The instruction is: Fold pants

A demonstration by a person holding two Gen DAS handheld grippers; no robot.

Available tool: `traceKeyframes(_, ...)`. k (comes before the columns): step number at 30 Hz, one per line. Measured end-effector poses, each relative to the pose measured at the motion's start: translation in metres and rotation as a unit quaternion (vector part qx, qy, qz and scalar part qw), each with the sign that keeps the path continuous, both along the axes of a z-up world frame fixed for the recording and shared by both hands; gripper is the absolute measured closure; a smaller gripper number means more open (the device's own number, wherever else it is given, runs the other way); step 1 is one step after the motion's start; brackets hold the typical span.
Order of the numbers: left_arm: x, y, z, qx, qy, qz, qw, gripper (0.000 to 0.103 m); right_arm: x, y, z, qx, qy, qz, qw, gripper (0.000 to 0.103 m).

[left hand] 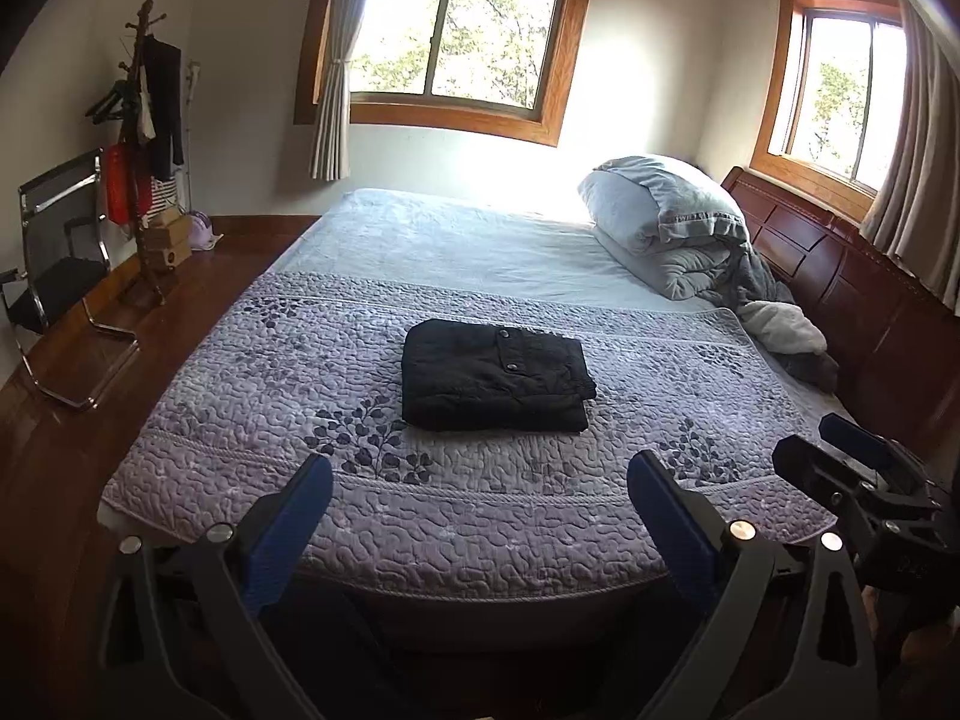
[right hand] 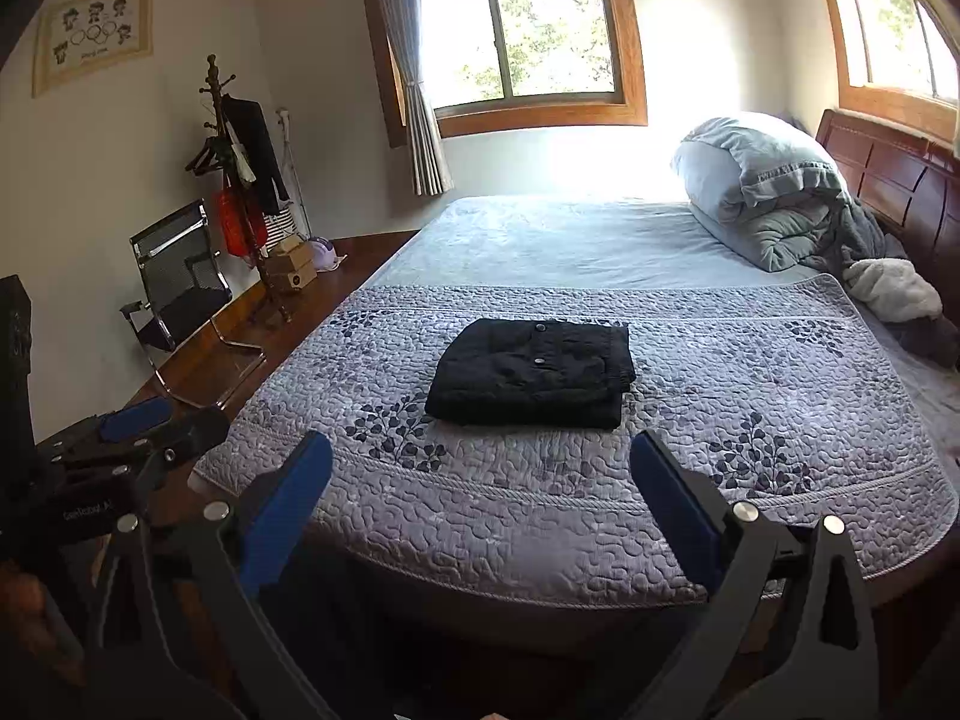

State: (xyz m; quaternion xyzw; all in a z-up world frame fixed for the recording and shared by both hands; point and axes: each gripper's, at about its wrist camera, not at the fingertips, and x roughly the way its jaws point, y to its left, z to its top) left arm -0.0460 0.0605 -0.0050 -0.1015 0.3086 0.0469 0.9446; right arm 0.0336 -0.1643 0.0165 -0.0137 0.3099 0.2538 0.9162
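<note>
The black pants [left hand: 495,375] lie folded into a compact rectangle on the purple quilted bedspread [left hand: 300,372], near the middle of the bed. They also show in the right wrist view [right hand: 531,372]. My left gripper [left hand: 480,480] is open and empty, held back over the bed's near edge, well short of the pants. My right gripper [right hand: 480,459] is open and empty too, also near the bed's front edge. The right gripper shows at the right of the left wrist view [left hand: 858,462], and the left gripper at the left of the right wrist view [right hand: 132,426].
A pillow on a bundled grey duvet [left hand: 672,216] sits at the wooden headboard [left hand: 840,276] on the right. A black chair [left hand: 60,276] and a coat stand [left hand: 147,138] with boxes stand on the wooden floor to the left.
</note>
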Motion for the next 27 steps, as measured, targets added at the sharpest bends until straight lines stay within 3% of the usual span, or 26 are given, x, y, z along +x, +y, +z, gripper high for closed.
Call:
traceKeyframes(7, 0.000, -0.001, -0.001, 0.015, -0.003, 0.009, 0.9998, 0.004, -0.002, 0.000, -0.001, -0.007, -0.009, -0.004, 1.000, 0.004)
traceKeyframes(15, 0.003, 0.008, -0.001, -0.018, -0.019, 0.008, 0.9996, 0.004, 0.006, 0.001, -0.003, -0.009, -0.007, -0.005, 1.000, 0.004)
traceKeyframes(20, 0.008, 0.000, -0.003, 0.008, -0.010, 0.008, 0.9999, 0.004, 0.014, 0.004, -0.007, -0.012, -0.001, -0.004, 1.000, 0.004)
traceKeyframes(27, 0.013, -0.002, -0.002, 0.010, -0.011, 0.014, 0.9998, 0.004, 0.018, 0.008, -0.010, -0.019, -0.001, -0.001, 1.000, 0.004)
